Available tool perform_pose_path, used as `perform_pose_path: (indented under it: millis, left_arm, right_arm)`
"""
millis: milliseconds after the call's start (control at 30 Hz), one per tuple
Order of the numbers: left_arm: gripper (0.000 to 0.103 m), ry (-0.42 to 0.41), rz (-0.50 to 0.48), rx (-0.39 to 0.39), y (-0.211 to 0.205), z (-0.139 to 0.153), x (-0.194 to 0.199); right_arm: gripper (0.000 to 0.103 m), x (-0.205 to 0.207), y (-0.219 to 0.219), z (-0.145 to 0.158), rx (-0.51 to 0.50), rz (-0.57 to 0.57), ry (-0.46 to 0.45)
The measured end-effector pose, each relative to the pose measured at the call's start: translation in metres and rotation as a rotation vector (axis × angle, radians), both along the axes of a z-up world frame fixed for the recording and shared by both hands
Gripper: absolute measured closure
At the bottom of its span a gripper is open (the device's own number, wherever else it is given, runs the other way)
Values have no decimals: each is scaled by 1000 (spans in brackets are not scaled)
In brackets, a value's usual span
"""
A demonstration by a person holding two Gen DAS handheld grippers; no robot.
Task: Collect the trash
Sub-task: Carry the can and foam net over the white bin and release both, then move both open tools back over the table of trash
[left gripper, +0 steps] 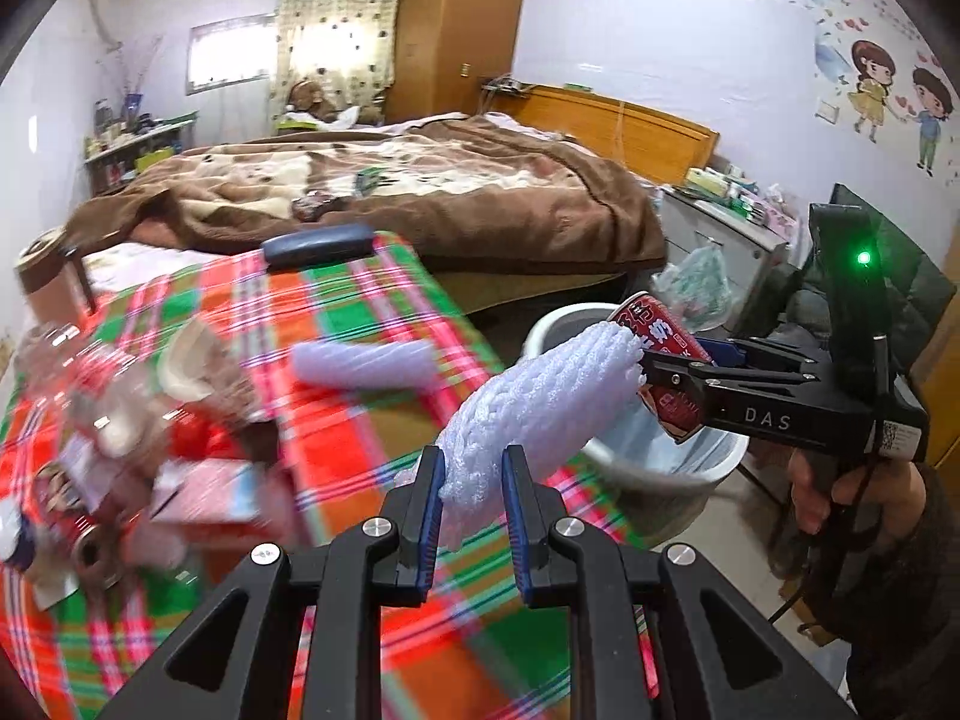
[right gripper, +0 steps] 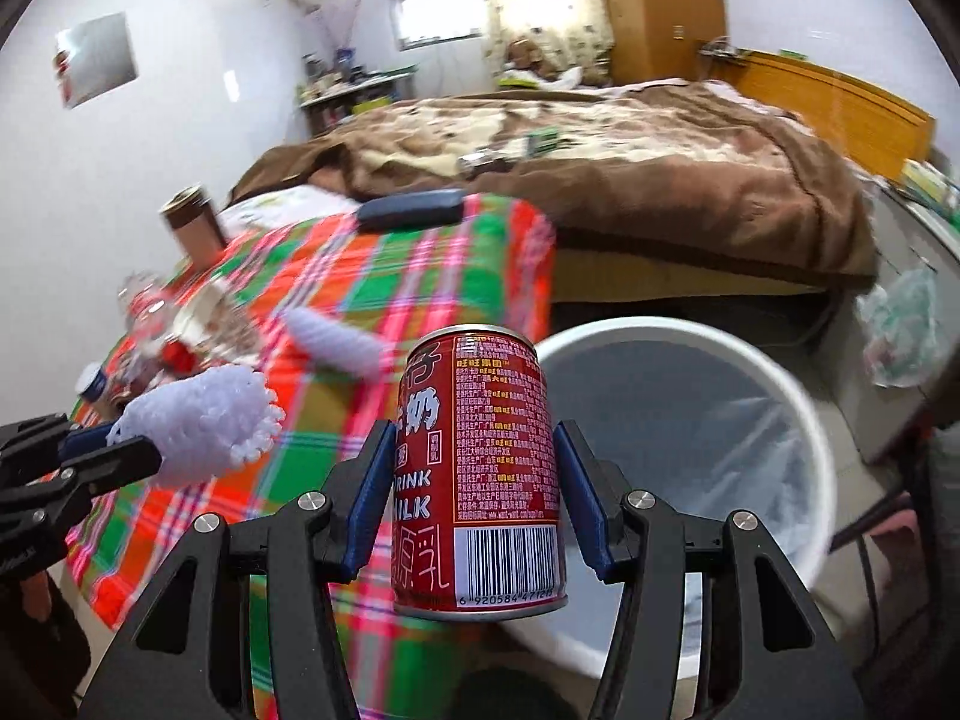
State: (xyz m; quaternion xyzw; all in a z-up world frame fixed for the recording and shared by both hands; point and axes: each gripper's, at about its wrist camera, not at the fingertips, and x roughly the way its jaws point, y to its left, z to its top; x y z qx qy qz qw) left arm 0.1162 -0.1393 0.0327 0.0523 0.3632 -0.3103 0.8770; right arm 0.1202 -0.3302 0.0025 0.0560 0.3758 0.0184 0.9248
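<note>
The left gripper has its jaws pinched narrow on the near end of a white foam net sleeve, which sticks up and away from the blue pads toward the right. The right gripper holds a red milk can upright between its pads, which press on both sides of the can; the barcode faces the camera. In the left wrist view the same can sits in the right gripper just beside the tip of the foam sleeve, and a hand grips the handle below.

Under and to the left of both grippers lies a table covered with a red, green and pink checked cloth. Just past the can, beside the table edge, stands a white bin with a clear liner; the can is near its rim. On the cloth a second foam sleeve lies flat, well apart from the held one. At the left of the table sits a blurred heap of trash: a clear plastic bottle, a small pink carton and a can on its side. A dark case rests at the far edge of the cloth.

Behind the table is a bed with a brown blanket, and behind that a wooden wardrobe.
</note>
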Motion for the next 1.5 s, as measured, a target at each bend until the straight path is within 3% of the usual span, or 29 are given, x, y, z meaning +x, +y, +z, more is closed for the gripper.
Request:
perform_pose_path:
  millis: [400, 667, 800, 933, 1067, 1300, 1500]
  left_arm:
    - [83, 81, -99, -11, -88, -18, 25]
    - [83, 153, -118, 8, -127, -44, 43]
    - [81, 174, -105, 9, -132, -53, 48]
    - [72, 180, -114, 17, -138, -57, 50]
    - [49, 181, -112, 7, -137, -57, 49]
    - [49, 155, -84, -21, -117, -45, 46]
    - [49, 92, -23, -62, -75, -25, 30]
  right_arm:
    - [48, 9, -54, -24, -37, -146, 85]
    - [48, 9, -73, -39, -46, -156, 130]
    - [48, 9, -77, -41, -60, -167, 146]
    - [38, 7, -82, -36, -37, -171, 131]
    - [38, 5, -84, -33, -48, -191, 119]
    - [38, -5, -76, -24, -34, -201, 78]
    - [38, -13, -55, -12, -16, -169, 6]
